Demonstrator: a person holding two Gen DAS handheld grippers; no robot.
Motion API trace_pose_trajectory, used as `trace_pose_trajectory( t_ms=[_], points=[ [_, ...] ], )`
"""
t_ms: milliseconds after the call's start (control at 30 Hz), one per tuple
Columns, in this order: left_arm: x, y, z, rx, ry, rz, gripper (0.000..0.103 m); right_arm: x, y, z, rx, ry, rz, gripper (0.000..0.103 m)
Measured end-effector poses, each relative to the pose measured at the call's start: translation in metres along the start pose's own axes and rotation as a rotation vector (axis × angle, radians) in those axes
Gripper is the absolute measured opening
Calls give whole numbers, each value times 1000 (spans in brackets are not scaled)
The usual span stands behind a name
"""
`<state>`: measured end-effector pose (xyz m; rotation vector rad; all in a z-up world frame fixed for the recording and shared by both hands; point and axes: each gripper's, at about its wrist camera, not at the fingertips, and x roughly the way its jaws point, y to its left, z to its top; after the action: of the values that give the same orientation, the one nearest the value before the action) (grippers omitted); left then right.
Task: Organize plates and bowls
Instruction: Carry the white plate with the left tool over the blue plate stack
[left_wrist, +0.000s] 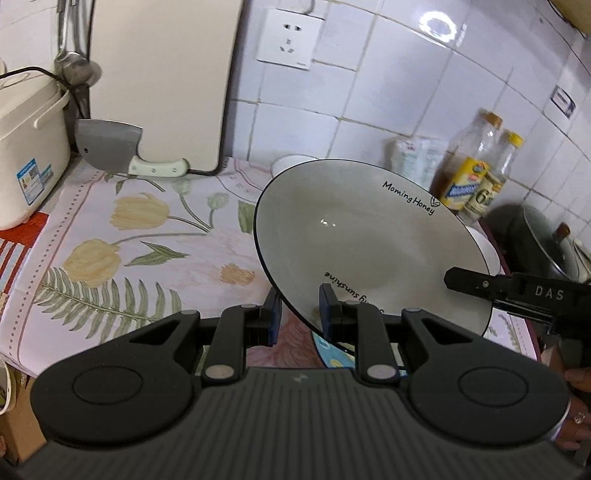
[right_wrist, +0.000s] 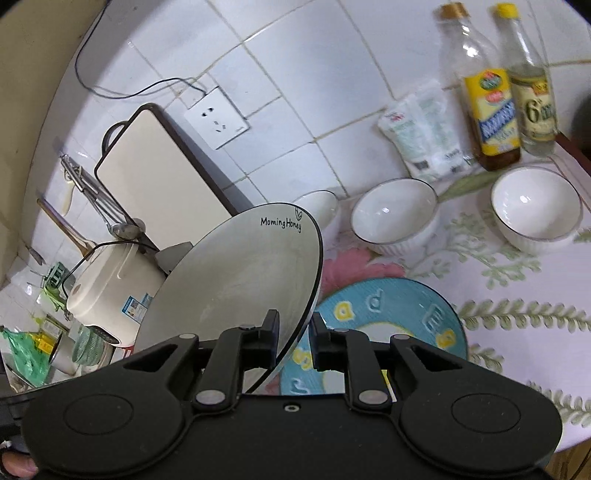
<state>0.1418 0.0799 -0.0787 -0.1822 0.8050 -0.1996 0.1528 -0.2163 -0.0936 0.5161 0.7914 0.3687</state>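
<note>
A white plate (left_wrist: 351, 229) with a black rim and "Morning Honey" lettering hangs tilted above the floral counter cloth (left_wrist: 110, 229). My left gripper (left_wrist: 301, 308) is shut on its near rim. My right gripper (left_wrist: 456, 280) grips the rim from the right; in the right wrist view the right gripper (right_wrist: 295, 325) pinches the plate (right_wrist: 236, 273) edge between its fingers. Below lies a blue plate (right_wrist: 388, 306) with raised letters. Three white bowls (right_wrist: 393, 210), (right_wrist: 535, 206), (right_wrist: 321, 206) stand near the wall.
A cleaver (left_wrist: 110, 147) leans on a cream cutting board (left_wrist: 162, 81) at the back left, beside a rice cooker (left_wrist: 26, 147). Two bottles (left_wrist: 476, 170) and a seasoning bag (right_wrist: 424, 136) stand by the tiled wall. A lidded pot (left_wrist: 543, 240) sits far right.
</note>
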Motion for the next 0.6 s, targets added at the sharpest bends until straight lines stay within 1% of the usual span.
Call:
trace_pose_trajectory(
  t_ms=[100,267,433,600],
  points=[
    [4,-8,-6,3,20,-10,19,-6,-10,-4,19,0,-8,21],
    [10,-18,-14,5,41,-18,19,-14,-20,-10,-4,-6,-27,22],
    [20,-22,-21,-9,82,-19,19,-15,-32,-17,14,1,-36,22],
    [29,-26,-28,-11,103,-23,20,-15,-41,-22,18,12,-48,22]
  ],
)
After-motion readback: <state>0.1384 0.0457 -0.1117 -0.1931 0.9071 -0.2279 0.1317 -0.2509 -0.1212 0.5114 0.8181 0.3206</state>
